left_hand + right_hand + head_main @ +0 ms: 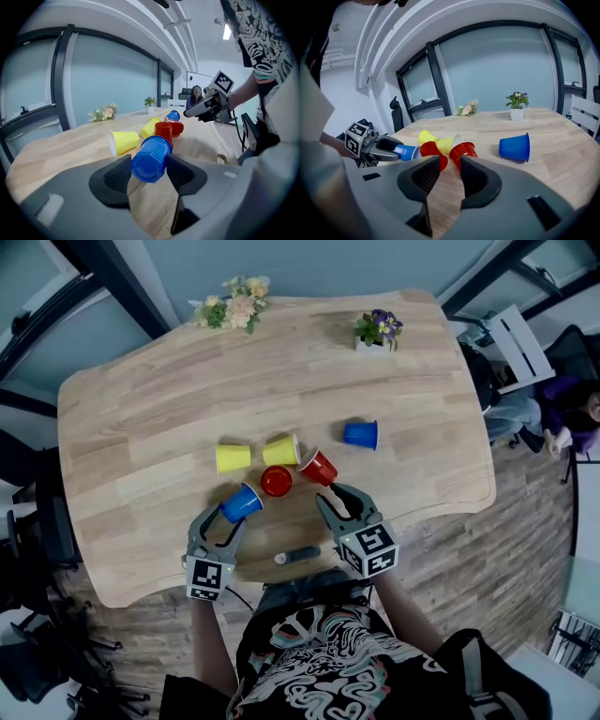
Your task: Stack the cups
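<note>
My left gripper [225, 515] [149, 171] is shut on a blue cup [242, 502] [151, 158], base toward me, just above the wooden table [169, 390]. Beyond it lie two yellow cups [232, 457] [280, 451] on their sides, a red cup [277, 481] and a second red cup [319, 467] on its side. Another blue cup [361, 434] [514, 147] lies apart at the right. My right gripper [336, 498] [451, 168] stands open and empty, just short of the tipped red cup [463, 151].
A flower bunch [232, 307] and a small potted plant [378, 329] stand at the table's far edge. A small dark object [298, 555] lies near the front edge between my grippers. Chairs [516, 338] stand off the table's right side.
</note>
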{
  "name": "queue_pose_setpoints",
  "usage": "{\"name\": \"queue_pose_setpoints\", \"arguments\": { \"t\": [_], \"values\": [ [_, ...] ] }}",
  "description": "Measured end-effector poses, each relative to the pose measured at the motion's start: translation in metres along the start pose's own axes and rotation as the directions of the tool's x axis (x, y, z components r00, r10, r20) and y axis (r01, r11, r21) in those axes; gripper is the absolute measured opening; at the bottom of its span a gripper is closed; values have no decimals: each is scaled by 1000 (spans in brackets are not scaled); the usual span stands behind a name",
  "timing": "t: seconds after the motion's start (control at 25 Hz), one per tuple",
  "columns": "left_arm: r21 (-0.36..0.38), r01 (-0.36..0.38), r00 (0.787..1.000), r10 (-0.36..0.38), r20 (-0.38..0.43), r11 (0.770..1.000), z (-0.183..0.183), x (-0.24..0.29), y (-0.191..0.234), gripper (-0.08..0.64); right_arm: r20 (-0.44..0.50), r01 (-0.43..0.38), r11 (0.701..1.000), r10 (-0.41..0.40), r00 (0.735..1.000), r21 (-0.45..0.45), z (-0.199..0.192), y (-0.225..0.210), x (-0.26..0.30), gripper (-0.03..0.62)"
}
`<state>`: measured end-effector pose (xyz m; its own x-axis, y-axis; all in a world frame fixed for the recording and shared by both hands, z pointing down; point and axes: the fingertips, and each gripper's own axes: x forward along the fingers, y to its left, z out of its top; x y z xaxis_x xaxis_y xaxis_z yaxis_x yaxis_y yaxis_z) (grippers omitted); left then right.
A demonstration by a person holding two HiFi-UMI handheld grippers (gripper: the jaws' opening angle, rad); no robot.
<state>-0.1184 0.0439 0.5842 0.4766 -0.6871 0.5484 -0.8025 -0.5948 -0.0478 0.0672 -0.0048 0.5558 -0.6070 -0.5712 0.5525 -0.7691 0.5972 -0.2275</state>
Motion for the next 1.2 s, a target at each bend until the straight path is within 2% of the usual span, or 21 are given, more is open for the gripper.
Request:
{"name": "queue_pose_setpoints", "arguments": {
  "t": [0.64,1.2],
  "values": [
    [62,-33,999,35,-21,998,24,8,7,229,27,14,1000,-14,1000,-4,14,-4,-10,133],
    [100,-2,999,6,-35,995,26,27,4,229,13,22,1000,-22,1000,-3,12,-9,-6,132]
  ]
}}
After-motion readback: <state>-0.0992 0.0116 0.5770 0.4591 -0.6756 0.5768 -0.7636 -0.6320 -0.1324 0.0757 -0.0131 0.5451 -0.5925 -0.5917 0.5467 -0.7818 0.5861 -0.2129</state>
